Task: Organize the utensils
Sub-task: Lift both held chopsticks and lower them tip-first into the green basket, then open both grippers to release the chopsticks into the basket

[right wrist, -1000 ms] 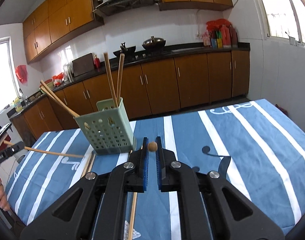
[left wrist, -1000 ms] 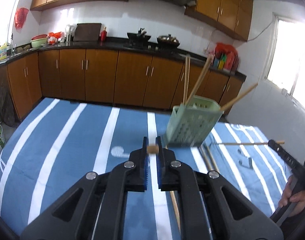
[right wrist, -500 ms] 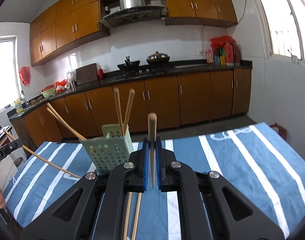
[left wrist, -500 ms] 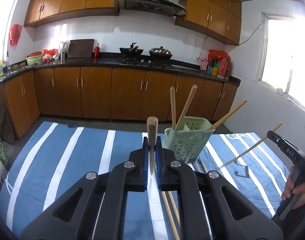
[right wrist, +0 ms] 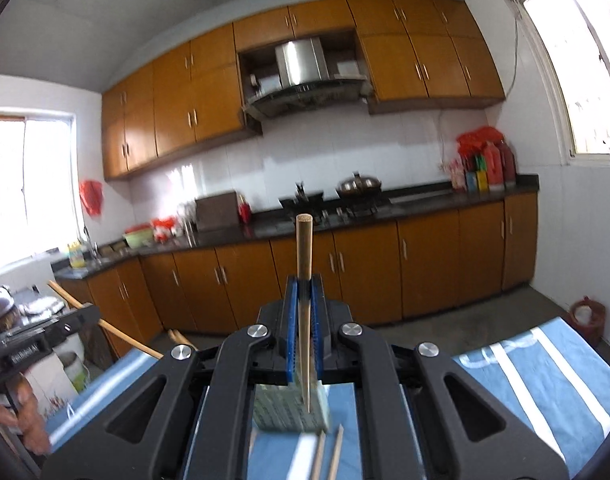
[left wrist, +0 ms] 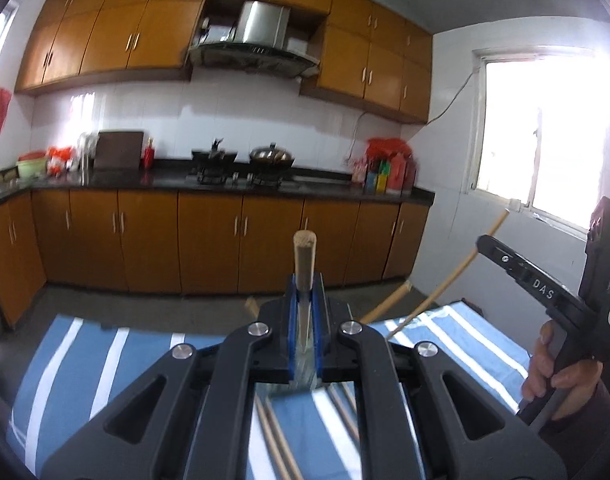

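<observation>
My left gripper (left wrist: 304, 292) is shut on a wooden chopstick (left wrist: 303, 256) that stands upright between its blue pads. My right gripper (right wrist: 304, 294) is shut on another chopstick (right wrist: 304, 272), its thin tip hanging over the green utensil basket (right wrist: 291, 410) below. In the left wrist view the basket is almost hidden behind the jaws. The right gripper also shows at the right of the left wrist view (left wrist: 545, 288) with its chopstick (left wrist: 449, 280) slanting. Loose chopsticks lie on the blue striped tablecloth in the left wrist view (left wrist: 277, 444) and in the right wrist view (right wrist: 325, 452).
The table carries a blue cloth with white stripes (left wrist: 89, 364). Brown kitchen cabinets (left wrist: 209, 240) and a black counter with a stove and wok (left wrist: 271, 156) run behind it. A window (left wrist: 545, 128) is on the right wall.
Both grippers have tilted upward and moved in over the basket, so each held chopstick now stands more upright. The basket has dropped under the jaws in both views.
</observation>
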A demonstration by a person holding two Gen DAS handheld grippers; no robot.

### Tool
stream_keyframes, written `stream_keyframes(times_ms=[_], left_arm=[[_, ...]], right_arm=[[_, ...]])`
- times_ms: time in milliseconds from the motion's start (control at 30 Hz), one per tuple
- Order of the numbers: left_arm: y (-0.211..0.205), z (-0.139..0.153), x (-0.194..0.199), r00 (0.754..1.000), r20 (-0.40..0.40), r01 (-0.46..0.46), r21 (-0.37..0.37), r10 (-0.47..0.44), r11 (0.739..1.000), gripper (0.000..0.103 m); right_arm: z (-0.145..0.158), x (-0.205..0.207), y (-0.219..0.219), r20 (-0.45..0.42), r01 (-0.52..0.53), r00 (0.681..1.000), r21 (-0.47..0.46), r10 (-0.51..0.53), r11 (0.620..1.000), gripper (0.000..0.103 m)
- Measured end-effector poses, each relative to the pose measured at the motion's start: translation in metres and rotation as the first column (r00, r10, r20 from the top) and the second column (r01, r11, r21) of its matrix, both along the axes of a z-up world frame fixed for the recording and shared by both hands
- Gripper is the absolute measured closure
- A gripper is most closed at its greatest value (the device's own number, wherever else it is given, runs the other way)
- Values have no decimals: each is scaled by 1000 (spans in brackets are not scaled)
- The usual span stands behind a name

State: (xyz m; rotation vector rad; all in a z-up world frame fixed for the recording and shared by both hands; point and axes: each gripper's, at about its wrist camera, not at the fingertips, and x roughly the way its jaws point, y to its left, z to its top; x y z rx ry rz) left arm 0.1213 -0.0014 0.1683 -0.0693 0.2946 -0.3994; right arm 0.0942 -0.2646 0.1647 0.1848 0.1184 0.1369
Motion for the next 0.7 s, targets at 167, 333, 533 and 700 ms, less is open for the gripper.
stream_keyframes(times_ms=[167,333,533,700], left_arm=[[-19,9,22,999,28,-32,13,32,999,95],[-29,-8,50,998,-26,-59,33,60,998,95],[-32,-32,74,994,-86,-59,46,63,997,95],[-30,-47,85,990,-124,-56,44,61,997,95]], right_arm=[[5,24,7,39,1,999,14,-2,1000,96],[-13,52,12,11,3,1000,9,-4,1000,96],[-41,74,17,-66,2,998,1,-2,1000,96],[-51,81,18,-112,-12,994,1,12,1000,95]])
